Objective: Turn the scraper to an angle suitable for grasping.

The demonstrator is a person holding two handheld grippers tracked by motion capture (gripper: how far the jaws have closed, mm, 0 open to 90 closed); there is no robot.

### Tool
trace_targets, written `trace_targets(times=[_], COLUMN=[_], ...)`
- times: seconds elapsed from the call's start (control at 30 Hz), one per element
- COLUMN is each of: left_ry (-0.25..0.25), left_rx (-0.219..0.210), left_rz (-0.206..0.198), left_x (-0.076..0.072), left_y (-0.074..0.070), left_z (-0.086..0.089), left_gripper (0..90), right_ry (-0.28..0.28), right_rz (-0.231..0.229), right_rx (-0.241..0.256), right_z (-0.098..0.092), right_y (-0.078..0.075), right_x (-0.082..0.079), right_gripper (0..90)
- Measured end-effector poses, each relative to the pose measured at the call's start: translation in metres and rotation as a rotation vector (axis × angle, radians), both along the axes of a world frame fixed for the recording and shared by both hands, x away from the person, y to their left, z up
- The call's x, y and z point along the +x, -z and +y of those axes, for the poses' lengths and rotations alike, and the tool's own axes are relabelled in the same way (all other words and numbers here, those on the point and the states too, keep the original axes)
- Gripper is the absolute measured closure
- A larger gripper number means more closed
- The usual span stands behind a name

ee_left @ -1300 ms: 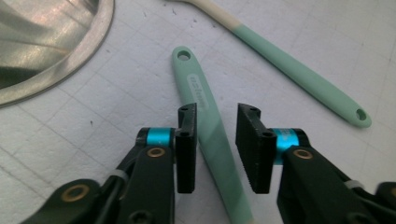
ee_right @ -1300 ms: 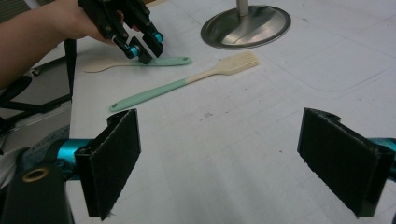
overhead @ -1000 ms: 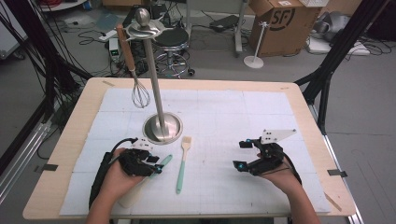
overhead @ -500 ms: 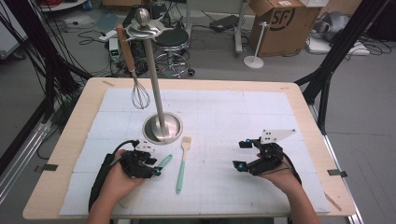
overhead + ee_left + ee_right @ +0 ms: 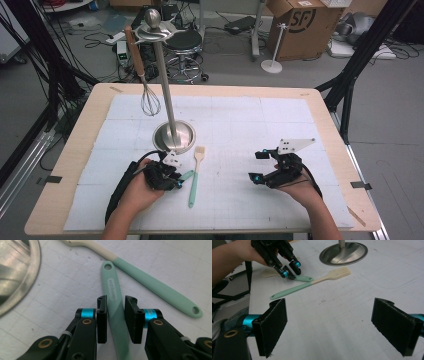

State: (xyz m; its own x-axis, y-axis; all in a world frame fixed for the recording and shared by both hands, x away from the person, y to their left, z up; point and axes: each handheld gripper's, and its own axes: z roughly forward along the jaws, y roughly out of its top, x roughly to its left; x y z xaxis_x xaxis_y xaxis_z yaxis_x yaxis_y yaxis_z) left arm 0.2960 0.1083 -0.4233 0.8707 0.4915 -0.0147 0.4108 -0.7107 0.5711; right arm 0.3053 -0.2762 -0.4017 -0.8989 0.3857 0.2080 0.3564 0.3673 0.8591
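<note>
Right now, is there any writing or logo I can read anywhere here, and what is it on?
"SF": on the cardboard box on the floor behind the table.
Embossed lettering on the mint green handle between the left hand-held gripper jaws: too blurred to read.

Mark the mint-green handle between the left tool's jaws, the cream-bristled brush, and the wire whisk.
Mint-green handle [image 5: 111,290], left gripper view: its lettered upper part.
Cream-bristled brush with green handle [image 5: 199,152], high view: the bristle head.
Wire whisk [image 5: 149,102], high view: the wire loops.
</note>
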Motion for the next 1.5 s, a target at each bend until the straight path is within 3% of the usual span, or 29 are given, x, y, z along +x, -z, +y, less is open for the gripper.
trace_targets(times=[0.17, 0.23, 0.33, 0.5, 0.6, 0.67, 0.8, 0.93, 1.07, 1.4, 1.5], left_ry=[-0.021, -0.032, -0.051, -0.069, -0.062, -0.018, 0.011, 0.011, -0.012, -0.023, -0.033], left_rx=[-0.02, -0.022, -0.056, -0.081, -0.075, -0.049, -0.035, -0.028, 0.006, -0.064, -0.11], left_rz=[0.017, 0.005, 0.0, 0.018, 0.03, 0.049, 0.021, 0.02, 0.012, -0.006, 0.009], left_x=[0.009, 0.007, 0.003, -0.01, -0.016, -0.018, -0.018, -0.013, -0.009, 0.0, 0.0], left_y=[0.0, -0.001, -0.006, -0.005, -0.001, 0.003, 0.003, 0.003, 0.0, -0.015, -0.016], left_z=[0.004, 0.007, 0.015, 0.031, 0.037, 0.037, 0.04, 0.046, 0.049, 0.025, 0.023], left_gripper=[73.2, 67.5, 62.7, 62.2, 61.0, 61.1, 65.7, 75.8, 75.0, 57.9, 55.2], right_ry=[0.002, 0.003, 0.003, 0.0, -0.001, 0.001, 0.001, 0.003, 0.002, 0.003, 0.006], right_rz=[0.002, 0.004, 0.004, 0.003, 0.002, 0.001, -0.004, -0.002, 0.001, -0.001, -0.006], right_rx=[0.002, 0.002, 0.002, 0.001, -0.003, -0.004, -0.001, 0.002, 0.003, 0.002, 0.007], right_z=[-0.001, -0.001, -0.001, 0.0, 0.001, 0.002, 0.002, 0.001, 0.0, 0.0, -0.001], right_y=[0.0, 0.0, 0.001, 0.001, 0.001, 0.001, 0.001, 0.0, 0.0, -0.001, -0.001], right_x=[0.001, 0.001, 0.001, 0.0, 0.0, 0.0, 0.0, 0.0, 0.0, -0.001, 0.0], right_gripper=[12.7, 12.7, 12.7, 12.7, 12.7, 12.7, 12.7, 12.7, 12.7, 12.7, 12.7])
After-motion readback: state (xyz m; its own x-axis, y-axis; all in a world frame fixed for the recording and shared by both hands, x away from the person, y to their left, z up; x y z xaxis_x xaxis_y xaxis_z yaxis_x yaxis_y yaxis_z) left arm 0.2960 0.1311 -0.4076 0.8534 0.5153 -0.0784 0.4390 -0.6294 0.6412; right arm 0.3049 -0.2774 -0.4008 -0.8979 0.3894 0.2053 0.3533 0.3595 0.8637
